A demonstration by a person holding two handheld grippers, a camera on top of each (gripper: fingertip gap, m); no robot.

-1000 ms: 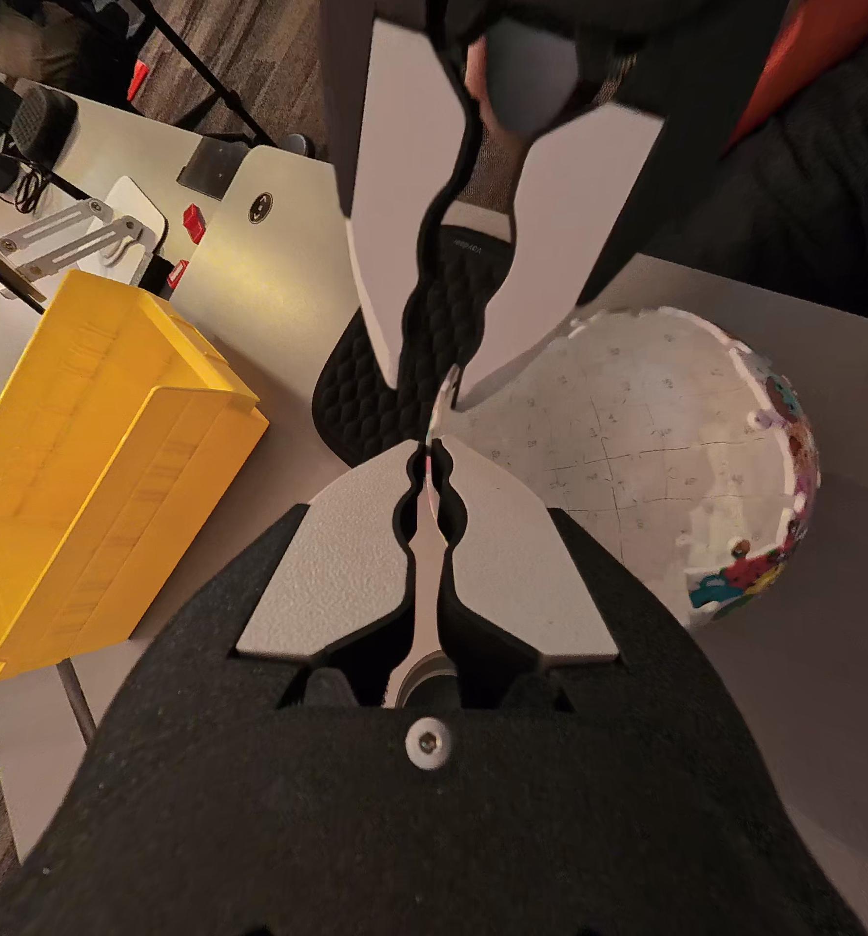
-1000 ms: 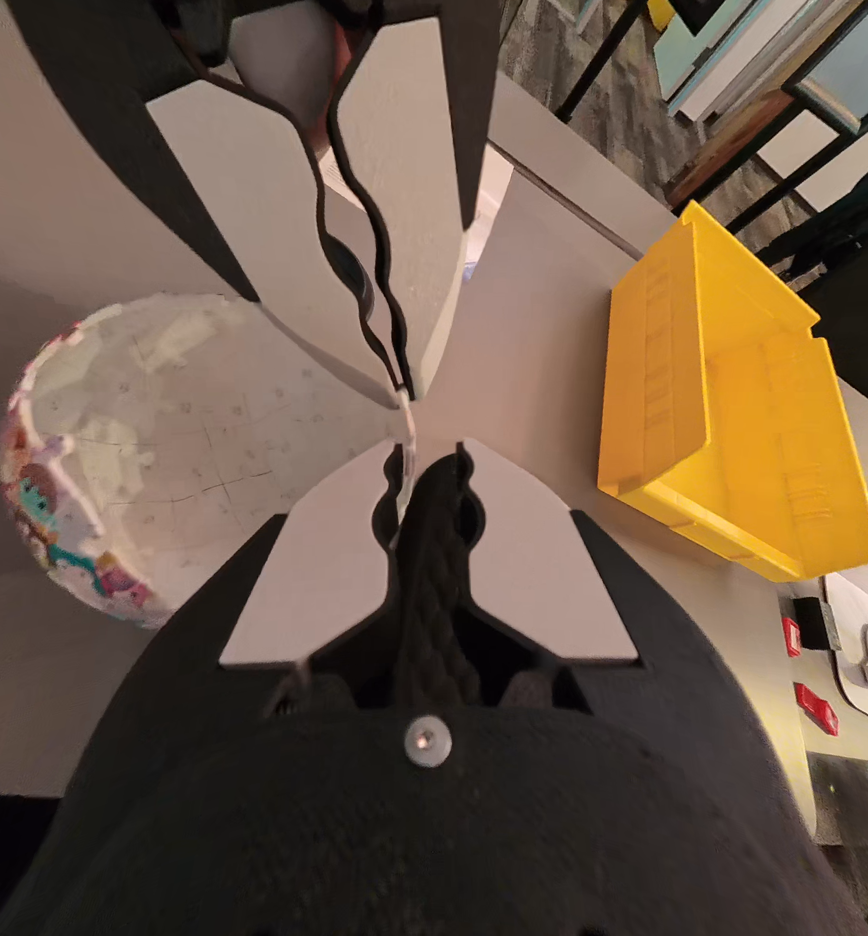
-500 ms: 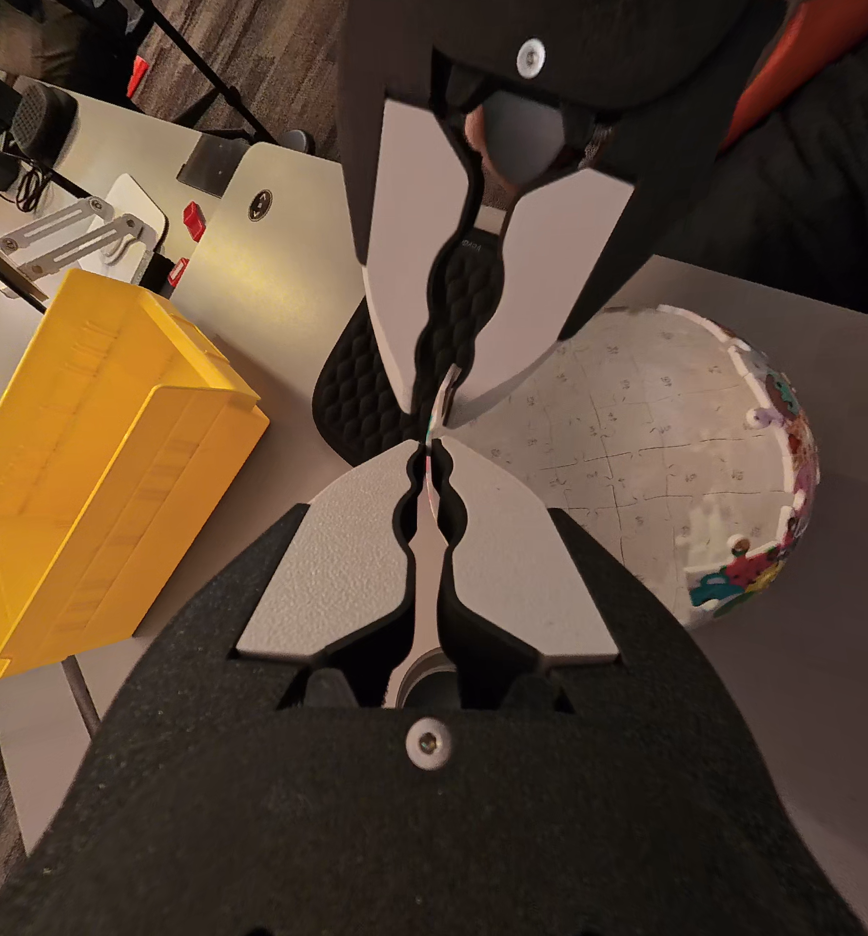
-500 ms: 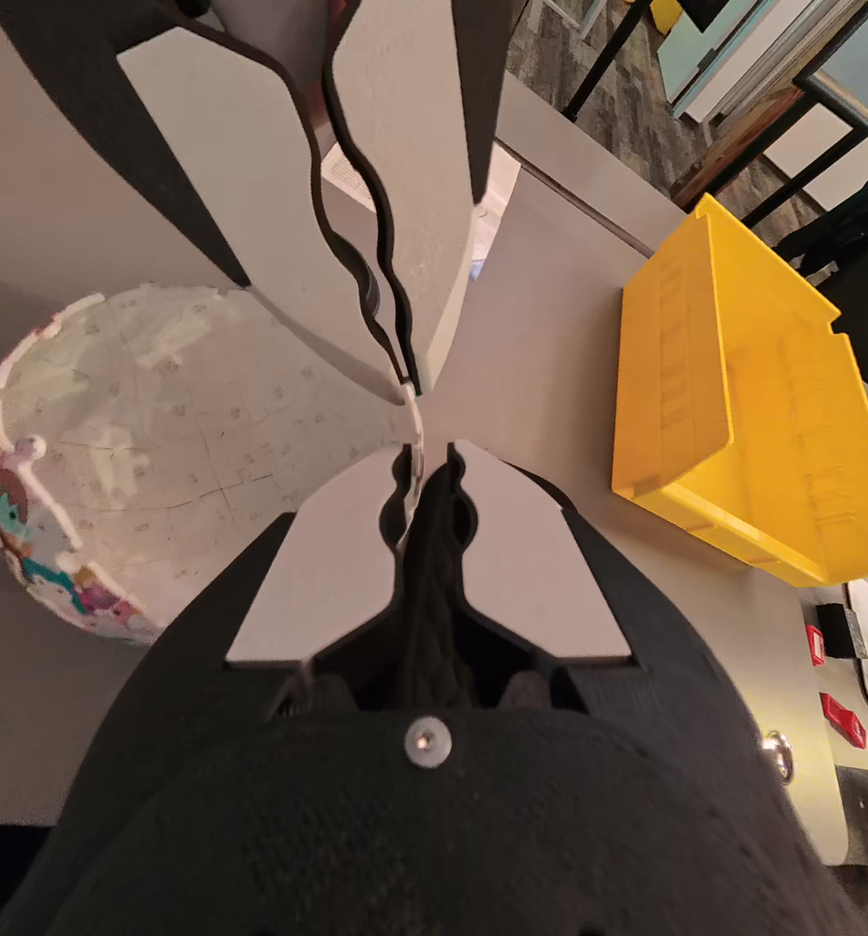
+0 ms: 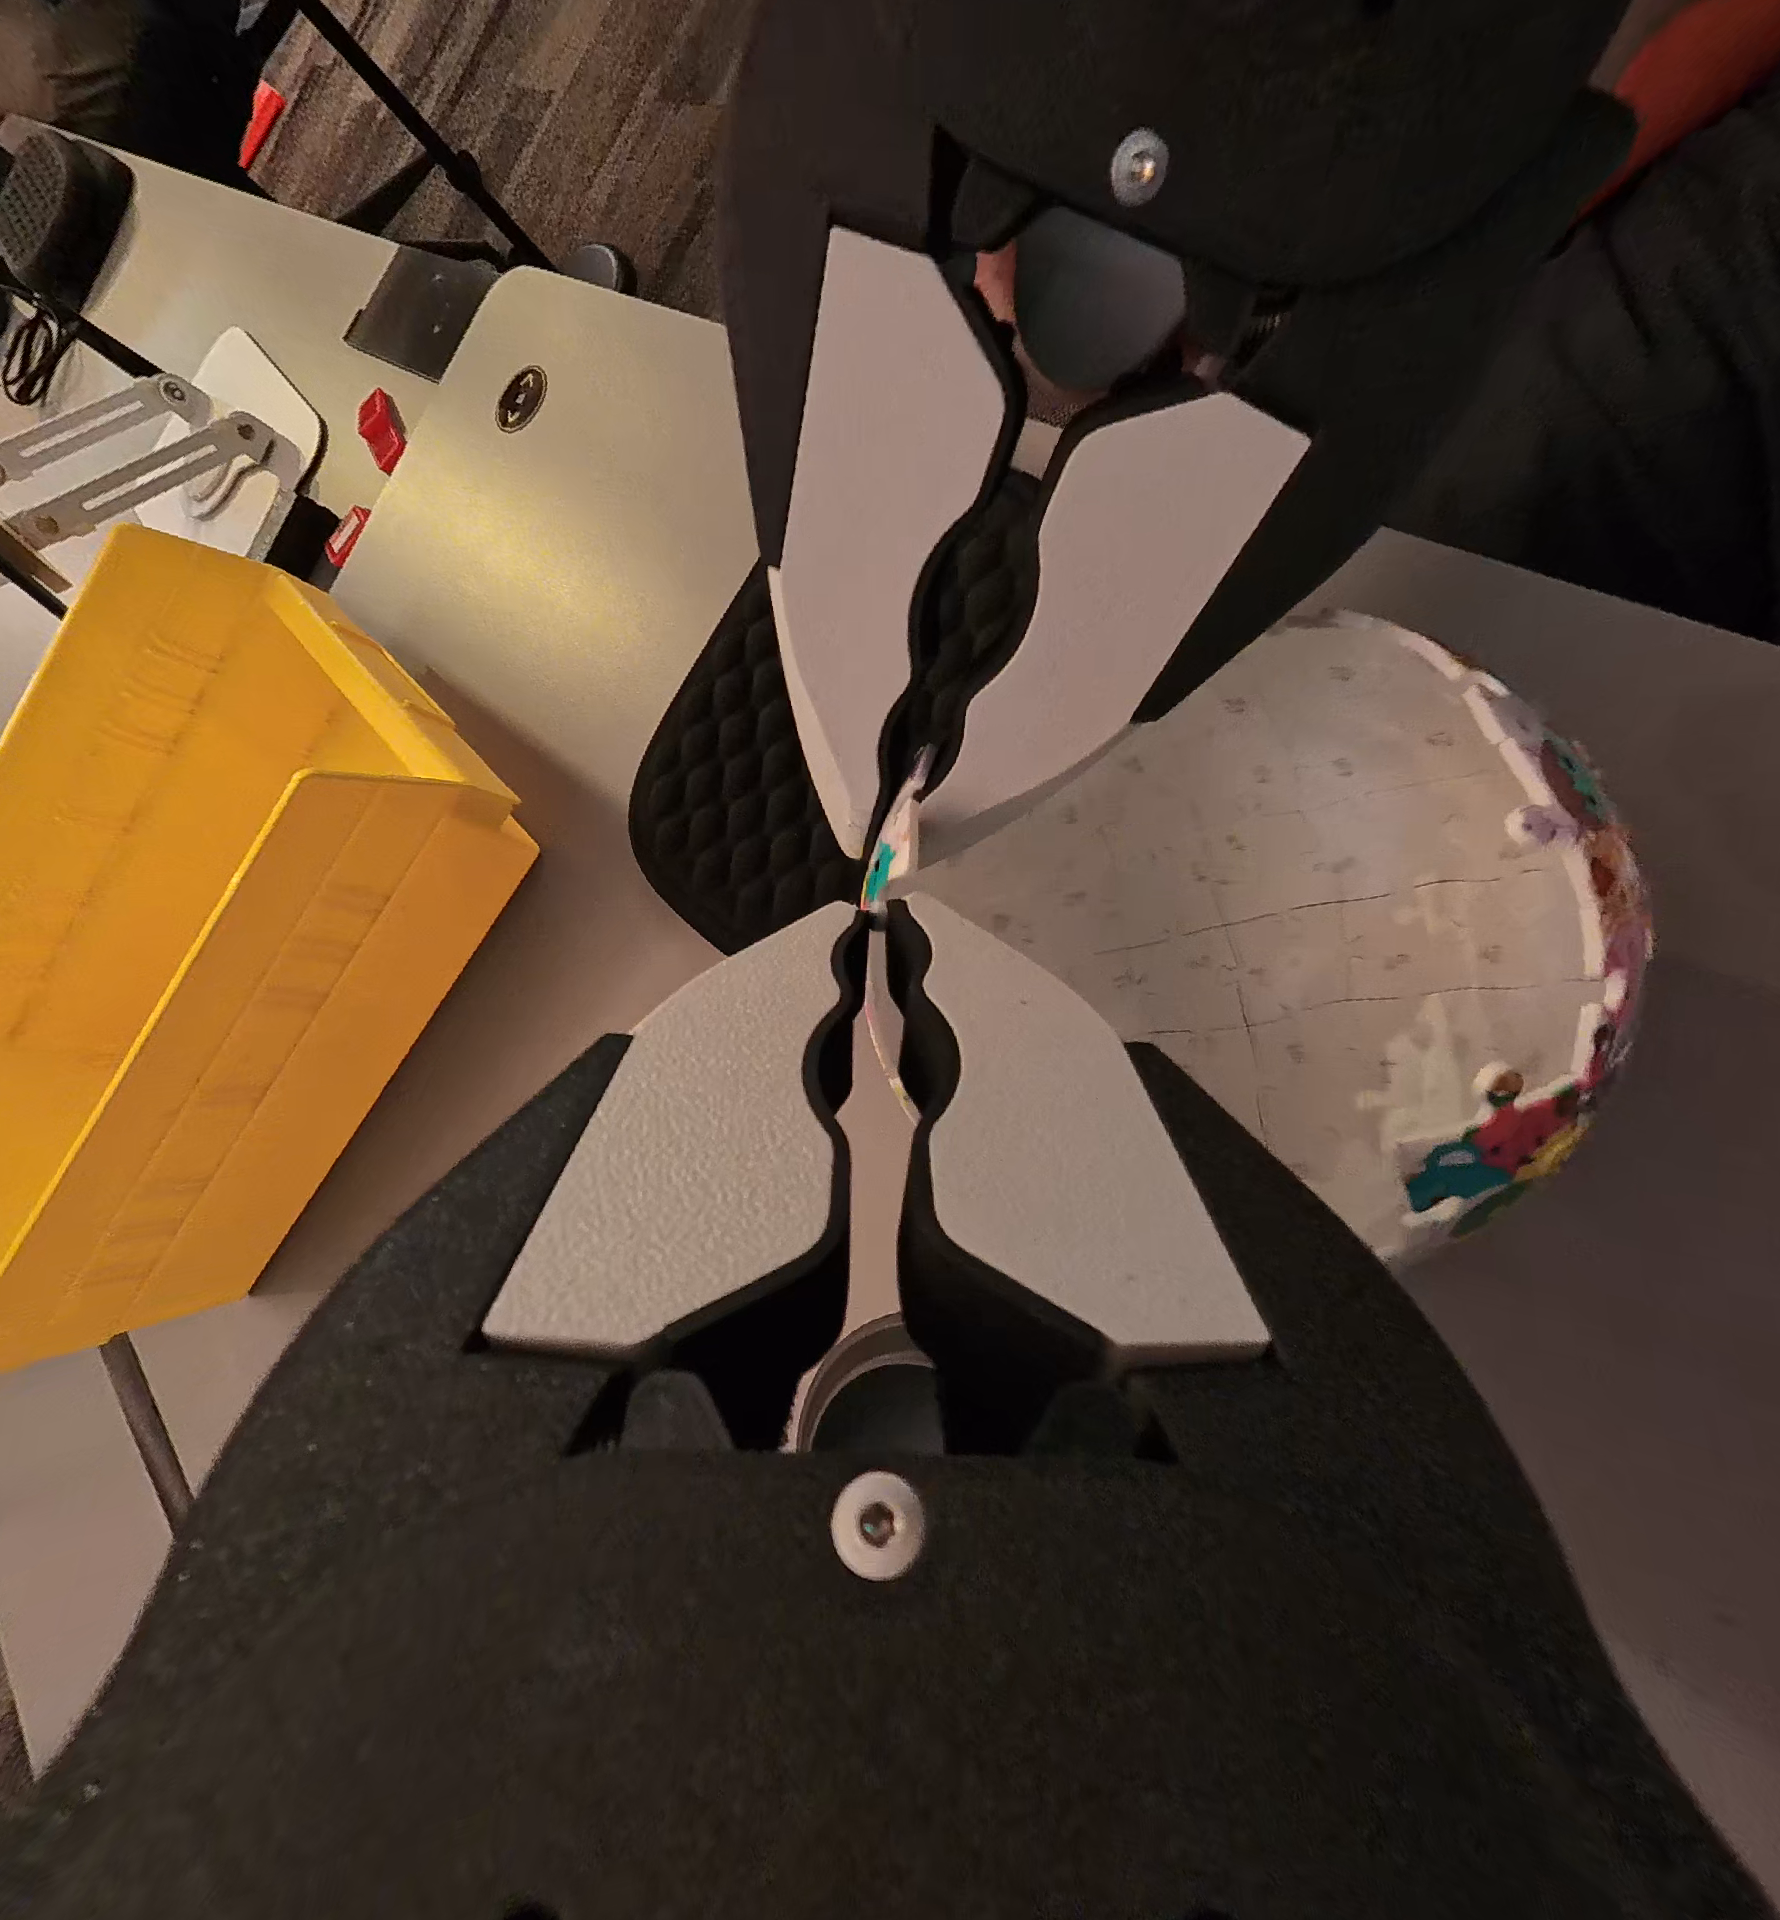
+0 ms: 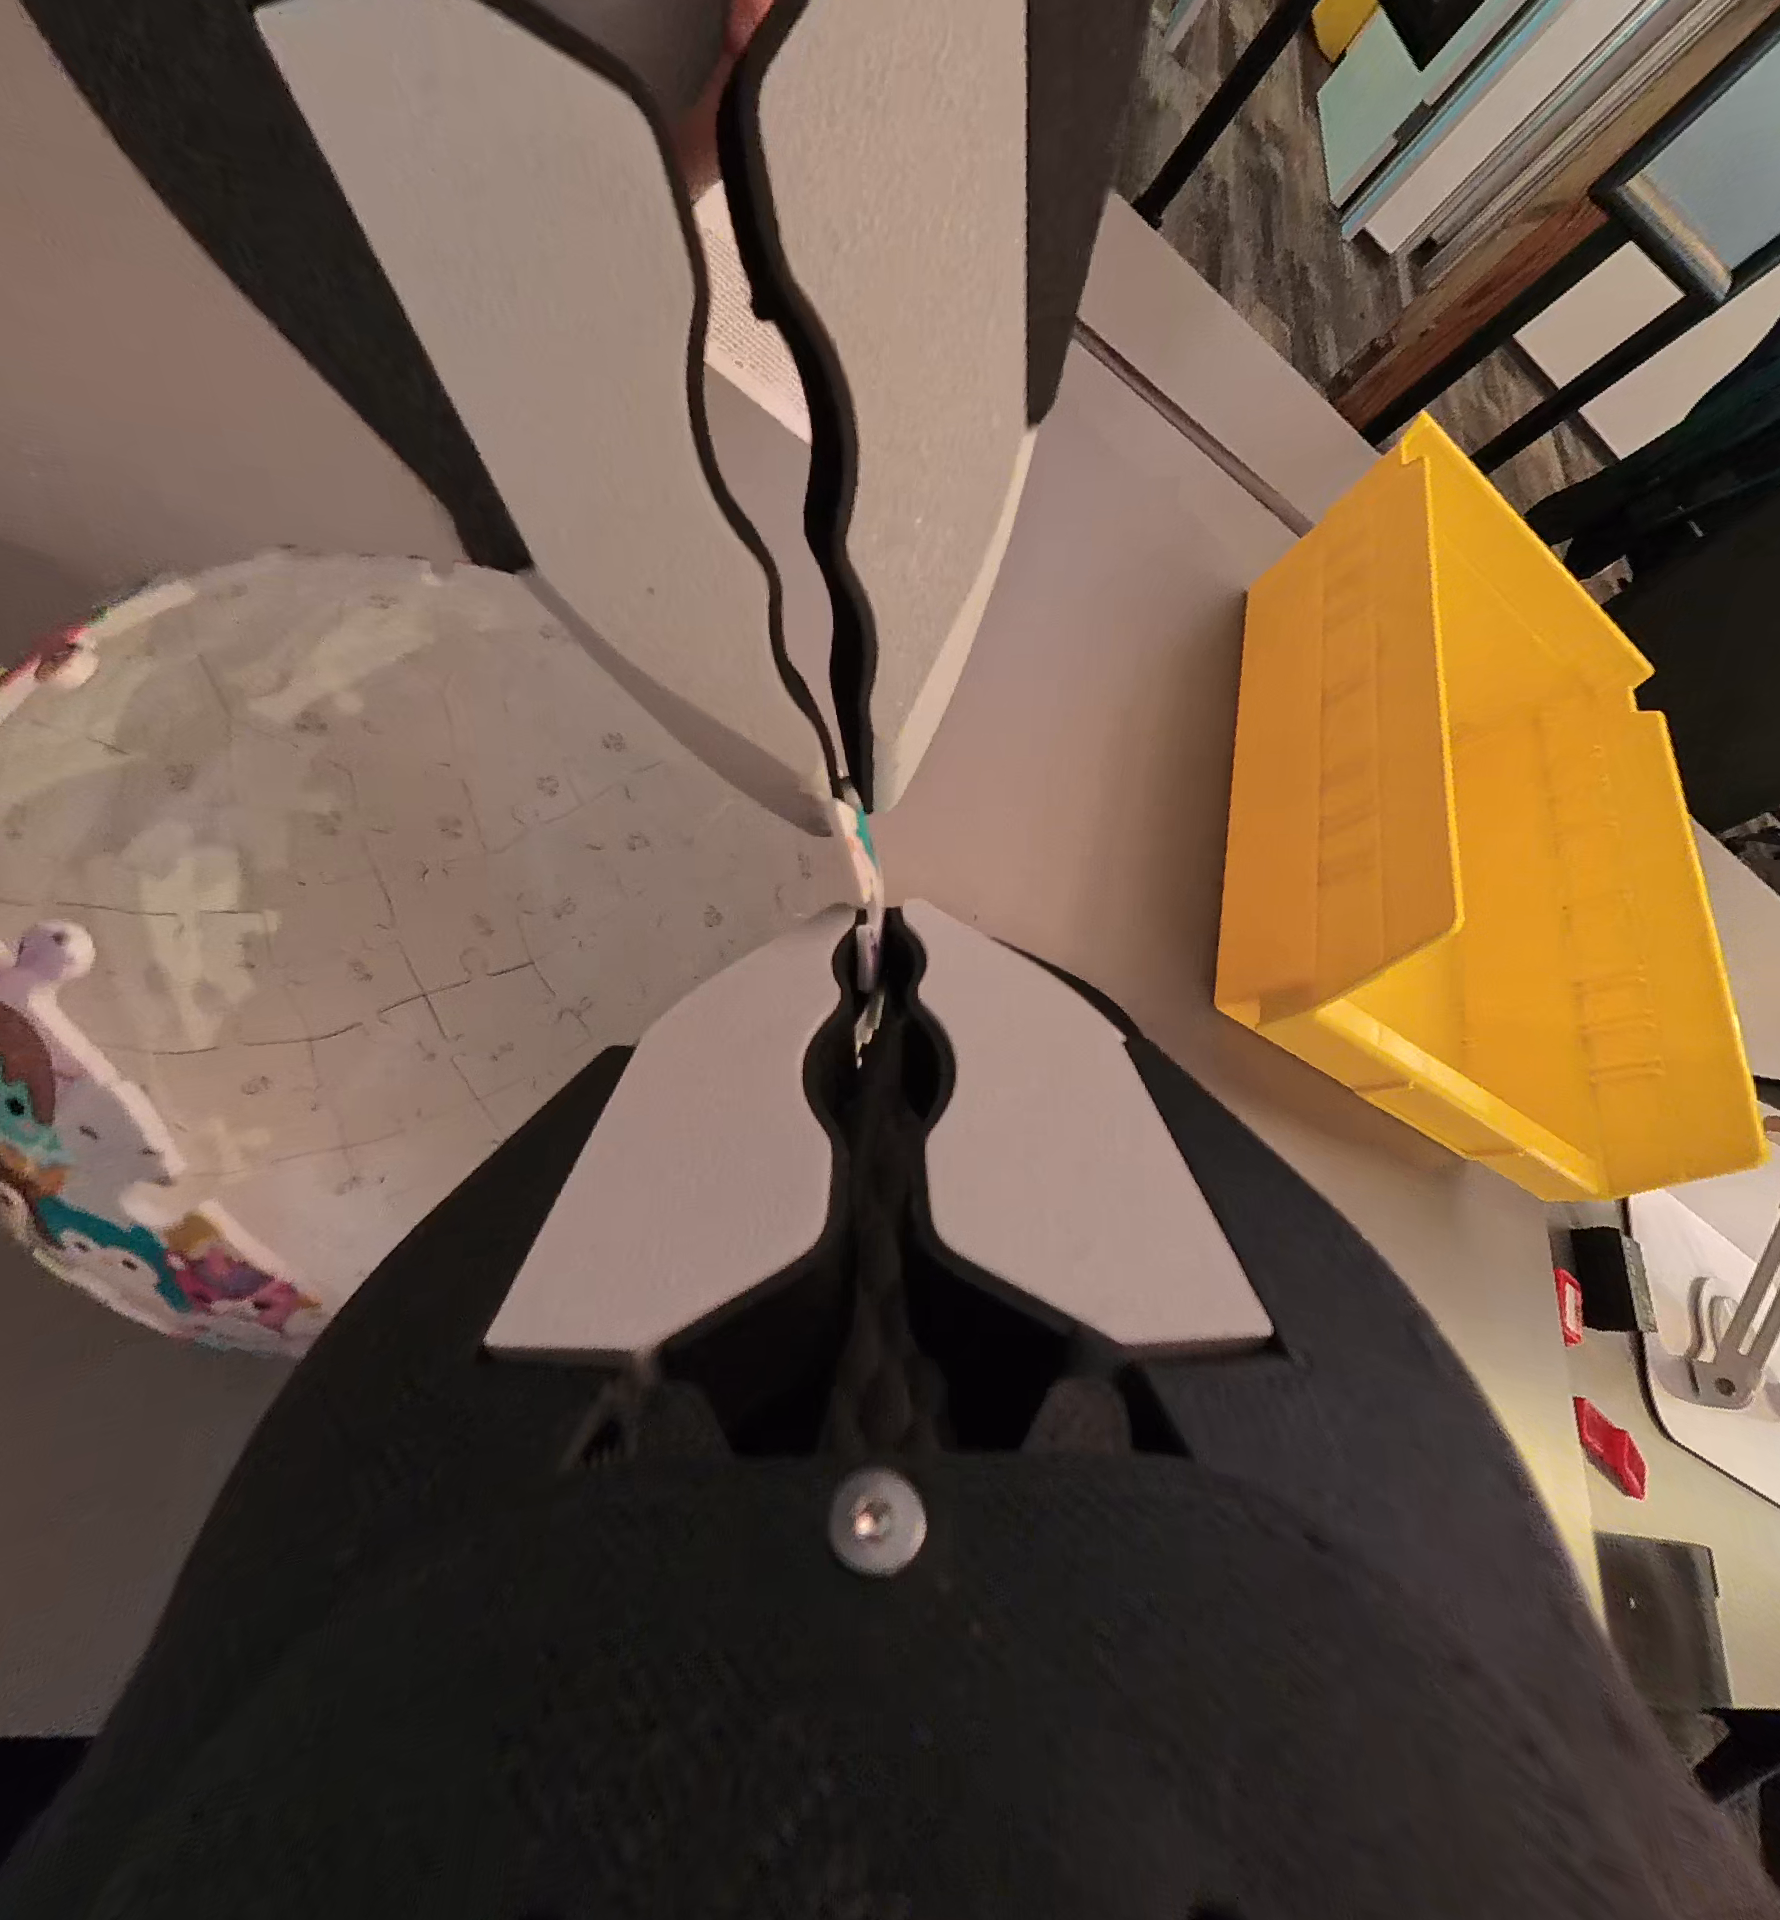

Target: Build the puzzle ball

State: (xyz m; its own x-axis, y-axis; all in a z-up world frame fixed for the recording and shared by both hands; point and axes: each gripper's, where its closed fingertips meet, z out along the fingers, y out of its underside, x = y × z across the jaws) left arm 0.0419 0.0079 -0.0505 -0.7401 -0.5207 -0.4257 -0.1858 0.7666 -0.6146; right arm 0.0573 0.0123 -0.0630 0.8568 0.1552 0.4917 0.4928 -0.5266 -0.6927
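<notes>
With the yellow bin (image 5: 190, 914) left, your left hand-held gripper (image 5: 873, 920) and right hand-held gripper (image 5: 891, 831) both clench one puzzle piece (image 5: 888, 847) above the tabletop (image 5: 553, 540), beside the half-built puzzle ball (image 5: 1333, 935); uneven pulling could bend it.

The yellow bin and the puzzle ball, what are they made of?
The yellow bin looks like hard moulded plastic: smooth, slightly glossy walls with ridged lines. The puzzle ball seems thin, stiff plastic or card; its pale matt inside shows interlocking piece seams, with colourful print on the outside edge.
</notes>
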